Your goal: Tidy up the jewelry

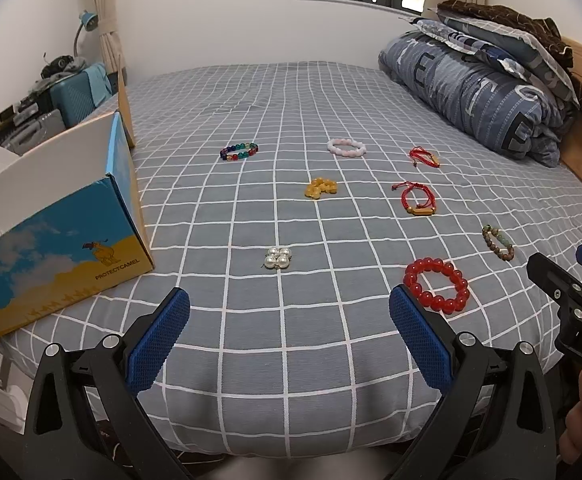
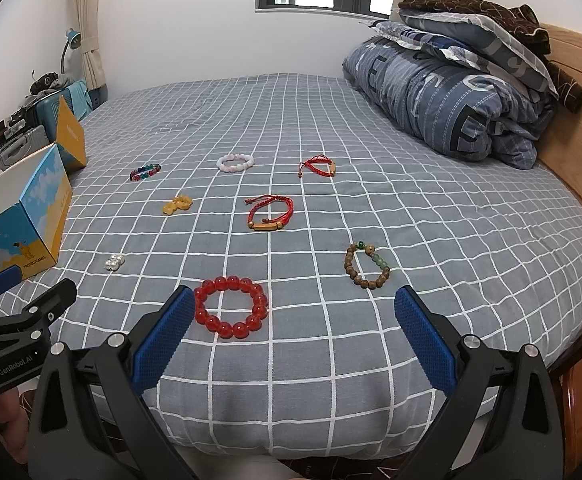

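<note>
Bracelets lie scattered over the checked bedsheet (image 2: 411, 208), none yet in the open cardboard box (image 1: 91, 216) that stands at the bed's left edge, so we judge the sorting has not begun. Our left gripper (image 1: 289, 332) and our right gripper (image 2: 293, 328) both hang at the near edge of the bed, jaws spread wide and holding nothing. What the first pick turns on is the red bead bracelet (image 2: 231, 306): it lies flat just ahead of our right gripper, close to its left finger and left of its centre line, while in the left wrist view the same ring sits just past the left gripper's right finger. It lies between our two tools, and we judge the right one slightly better lined up, needing only a small shift leftward. Being a round ring, it has no long axis to match, so any jaw angle across one side of the beads should do. The pearl cluster (image 1: 277, 258) lies straight ahead of our left gripper and nearer the box, a fair first pick for that hand. The wooden bead bracelet (image 2: 367, 266) lies ahead of the right gripper's right side.
</note>
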